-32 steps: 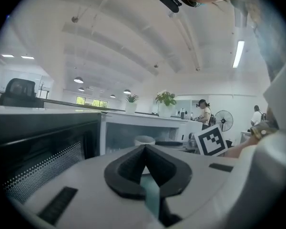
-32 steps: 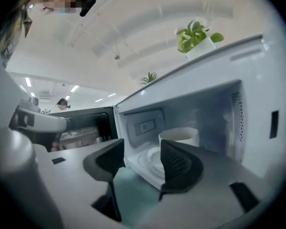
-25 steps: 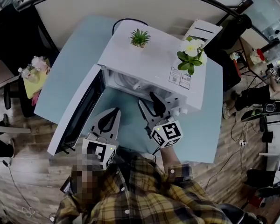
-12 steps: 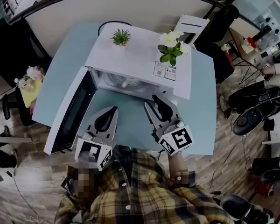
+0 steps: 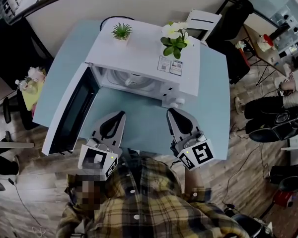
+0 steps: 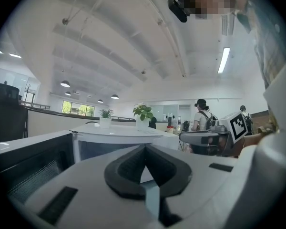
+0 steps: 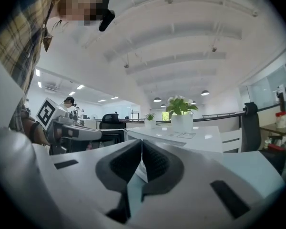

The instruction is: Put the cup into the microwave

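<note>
Both grippers hover empty just in front of the microwave [image 5: 144, 48]: the left gripper [image 5: 121, 114] has its fingers together, and the right gripper [image 5: 172, 113] is closing its fingers on nothing. The cup is probably the pale shape [image 5: 135, 80] inside the microwave, though it is too small to be sure. If so, placing looks done, and only the open door [image 5: 69, 110] is left to shut.

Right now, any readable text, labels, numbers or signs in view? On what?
No legible words or numbers.
Stickers on the microwave top: printed, too small to read.
Right gripper cube (fingers closing, nothing between them): square black-and-white marker, pattern only.
Left gripper cube: marker mostly under a blur patch.
</note>
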`<state>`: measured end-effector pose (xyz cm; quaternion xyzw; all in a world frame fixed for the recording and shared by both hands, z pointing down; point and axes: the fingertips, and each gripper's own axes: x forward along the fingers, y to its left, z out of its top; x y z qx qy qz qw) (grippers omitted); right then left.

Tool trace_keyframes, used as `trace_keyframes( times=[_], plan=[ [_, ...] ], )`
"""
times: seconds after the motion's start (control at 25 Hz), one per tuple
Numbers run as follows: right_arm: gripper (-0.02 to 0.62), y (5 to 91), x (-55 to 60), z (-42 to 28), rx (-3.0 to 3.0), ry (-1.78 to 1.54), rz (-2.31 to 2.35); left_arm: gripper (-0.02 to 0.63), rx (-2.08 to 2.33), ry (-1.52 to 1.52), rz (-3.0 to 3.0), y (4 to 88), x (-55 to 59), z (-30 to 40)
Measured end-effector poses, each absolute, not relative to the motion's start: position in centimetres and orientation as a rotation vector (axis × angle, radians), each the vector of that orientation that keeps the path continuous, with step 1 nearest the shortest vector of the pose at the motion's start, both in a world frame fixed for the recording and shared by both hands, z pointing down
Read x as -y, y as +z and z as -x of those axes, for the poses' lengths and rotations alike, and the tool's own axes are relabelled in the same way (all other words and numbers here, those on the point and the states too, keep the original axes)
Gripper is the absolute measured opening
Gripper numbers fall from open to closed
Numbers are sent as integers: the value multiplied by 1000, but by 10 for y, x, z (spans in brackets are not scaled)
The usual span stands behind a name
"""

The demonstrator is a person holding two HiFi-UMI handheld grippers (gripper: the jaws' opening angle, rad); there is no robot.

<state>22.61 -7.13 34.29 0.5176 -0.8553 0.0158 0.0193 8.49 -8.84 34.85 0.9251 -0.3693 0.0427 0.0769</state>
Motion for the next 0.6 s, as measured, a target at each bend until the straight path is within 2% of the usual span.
trace_keyframes(
  times=[0.6],
  plan=[
    [2, 355, 61, -255, 2572, 78, -1683, -9, 1086, 159, -2771, 359, 85, -99]
  ],
)
